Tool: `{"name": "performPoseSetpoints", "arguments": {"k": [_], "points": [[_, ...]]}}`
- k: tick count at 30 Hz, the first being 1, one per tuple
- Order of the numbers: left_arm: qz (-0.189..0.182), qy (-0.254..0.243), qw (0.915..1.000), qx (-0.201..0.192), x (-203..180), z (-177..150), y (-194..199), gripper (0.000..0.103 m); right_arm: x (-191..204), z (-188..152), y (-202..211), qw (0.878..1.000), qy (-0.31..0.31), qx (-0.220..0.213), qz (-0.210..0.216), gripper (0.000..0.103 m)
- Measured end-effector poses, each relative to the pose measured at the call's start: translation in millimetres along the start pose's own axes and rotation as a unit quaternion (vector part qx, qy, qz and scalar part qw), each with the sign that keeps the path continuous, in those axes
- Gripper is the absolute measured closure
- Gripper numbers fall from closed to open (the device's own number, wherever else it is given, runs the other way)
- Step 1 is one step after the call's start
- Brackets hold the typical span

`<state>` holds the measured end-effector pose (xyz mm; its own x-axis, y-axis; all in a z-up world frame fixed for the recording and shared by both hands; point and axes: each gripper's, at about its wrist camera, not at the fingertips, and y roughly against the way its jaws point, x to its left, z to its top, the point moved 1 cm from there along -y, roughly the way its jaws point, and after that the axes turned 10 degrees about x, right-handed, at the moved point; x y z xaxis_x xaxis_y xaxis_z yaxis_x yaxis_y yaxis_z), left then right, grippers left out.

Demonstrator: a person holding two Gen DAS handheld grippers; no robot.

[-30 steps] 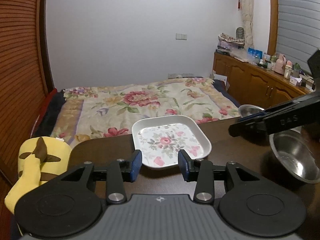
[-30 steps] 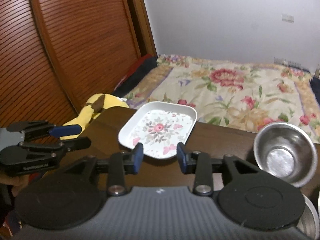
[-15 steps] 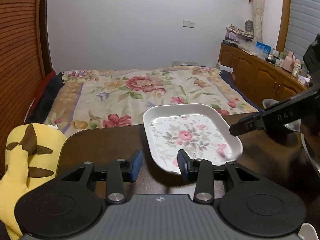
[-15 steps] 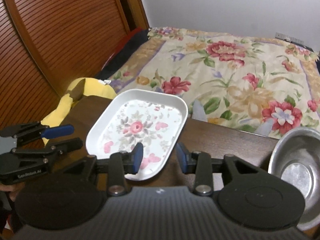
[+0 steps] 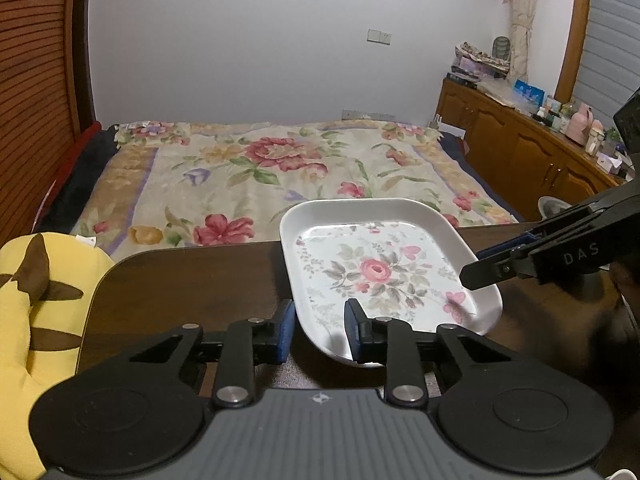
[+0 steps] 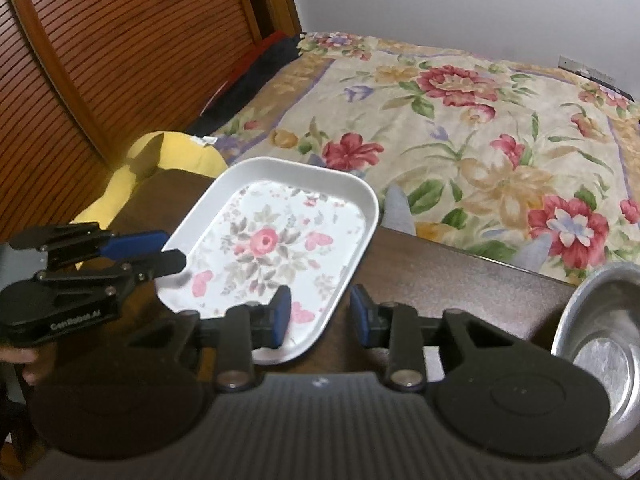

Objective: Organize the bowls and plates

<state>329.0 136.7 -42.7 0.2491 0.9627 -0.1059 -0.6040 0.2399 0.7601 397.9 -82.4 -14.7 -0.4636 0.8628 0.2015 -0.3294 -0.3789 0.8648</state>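
Left hand-held gripper (image 5: 320, 330): jaws have just been closing, now straddling the near-left rim of the floral plate (image 5: 384, 272); the blue pads sit either side of the rim with a visible gap, no pinch yet. Right hand-held gripper (image 6: 320, 316): also just closing, straddling the plate's near-right edge, left pad over the plate, right pad over bare wood, not clamped. The plate, white and rectangular with rounded corners, lies flat on the dark wooden surface (image 5: 192, 280), reaching its far edge. Steel bowl (image 6: 604, 344) sits on the surface right of the plate, apart from it. Yellow plush (image 5: 36, 308) at the left corner. Beyond: bed (image 5: 280, 168) with a floral cover.
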Motion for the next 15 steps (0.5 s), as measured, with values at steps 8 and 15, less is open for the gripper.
{"name": "performPoseSetpoints", "arguments": {"k": [8,15], "points": [[-0.009,0.008,0.9998,0.018,3.9,-1.6,-7.6,0.080,-2.5,2.7,-7.2,1.000,0.006,0.016,-0.002,0.084],[-0.016,0.018,0.9995,0.018,7.7,1.1,-9.1,0.082,-7.1,7.0,-11.5,1.000,0.003,0.014,-0.008,0.090]]}}
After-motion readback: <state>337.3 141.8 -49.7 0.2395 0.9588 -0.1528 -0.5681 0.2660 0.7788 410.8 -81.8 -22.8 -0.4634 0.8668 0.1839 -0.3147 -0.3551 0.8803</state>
